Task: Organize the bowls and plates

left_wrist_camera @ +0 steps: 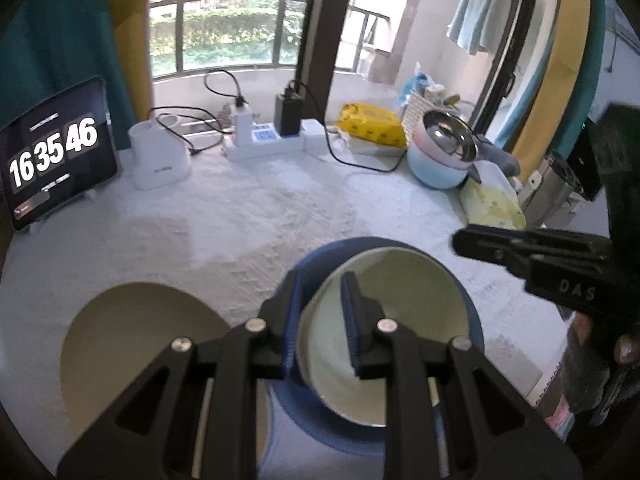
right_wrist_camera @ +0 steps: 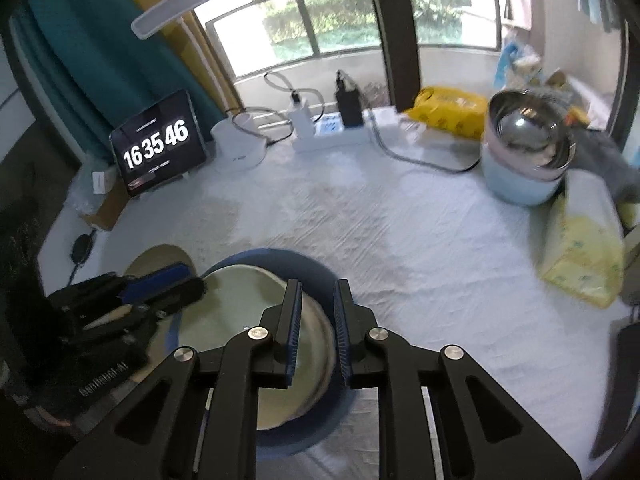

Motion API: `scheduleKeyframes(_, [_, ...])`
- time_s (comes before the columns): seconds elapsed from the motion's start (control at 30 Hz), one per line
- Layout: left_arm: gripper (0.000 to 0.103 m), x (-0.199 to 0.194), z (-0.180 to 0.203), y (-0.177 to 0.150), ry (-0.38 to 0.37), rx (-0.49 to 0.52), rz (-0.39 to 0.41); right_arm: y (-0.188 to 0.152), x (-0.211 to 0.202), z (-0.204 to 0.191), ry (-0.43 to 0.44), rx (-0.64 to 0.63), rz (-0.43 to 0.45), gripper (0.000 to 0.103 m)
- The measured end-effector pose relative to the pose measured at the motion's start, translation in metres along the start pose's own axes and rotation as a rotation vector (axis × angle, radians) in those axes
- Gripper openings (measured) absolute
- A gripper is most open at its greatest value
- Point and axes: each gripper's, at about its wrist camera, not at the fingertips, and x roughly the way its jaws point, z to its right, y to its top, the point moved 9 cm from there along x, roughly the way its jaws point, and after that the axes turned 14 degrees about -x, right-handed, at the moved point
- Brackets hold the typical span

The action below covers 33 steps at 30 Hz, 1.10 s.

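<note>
A cream bowl (left_wrist_camera: 400, 320) sits tilted inside a blue dish (left_wrist_camera: 474, 320) on the white cloth. My left gripper (left_wrist_camera: 323, 276) is shut on the bowl's left rim, one pad inside and one outside. In the right wrist view my right gripper (right_wrist_camera: 318, 283) is shut on the opposite rim of the same cream bowl (right_wrist_camera: 232, 320), with the blue dish (right_wrist_camera: 272, 258) under it. Each gripper shows in the other's view: right gripper (left_wrist_camera: 464, 240), left gripper (right_wrist_camera: 192, 278). A cream plate (left_wrist_camera: 132, 344) lies flat just left of the dish.
A steel bowl nested in pink and light-blue bowls (left_wrist_camera: 444, 148) stands at the back right. A tablet showing a clock (left_wrist_camera: 56, 152), a white lamp base (left_wrist_camera: 160, 156), a power strip with chargers (left_wrist_camera: 264, 136), a yellow pack (left_wrist_camera: 372, 124) and a tissue pack (left_wrist_camera: 492, 204) line the table's edges.
</note>
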Motion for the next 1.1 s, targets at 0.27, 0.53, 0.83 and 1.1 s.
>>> scheduleKeyframes(0.27, [0.026,-0.001,-0.034,-0.006,0.043,-0.094,-0.004,-0.021,-0.001,0.022,-0.034,0.029,-0.019,0.02])
scheduleKeyframes(0.53, [0.029,0.008,-0.041,-0.023,0.066,-0.096,-0.042,-0.042,0.014,0.019,0.019,0.063,-0.042,0.021])
scheduleKeyframes(0.83, [0.03,0.018,-0.041,-0.035,0.133,-0.038,-0.06,-0.059,0.032,0.014,0.04,0.064,-0.079,0.026])
scheduleKeyframes(1.1, [0.03,0.022,-0.041,-0.034,0.173,0.047,-0.013,-0.062,0.039,0.018,-0.038,0.044,-0.082,0.045])
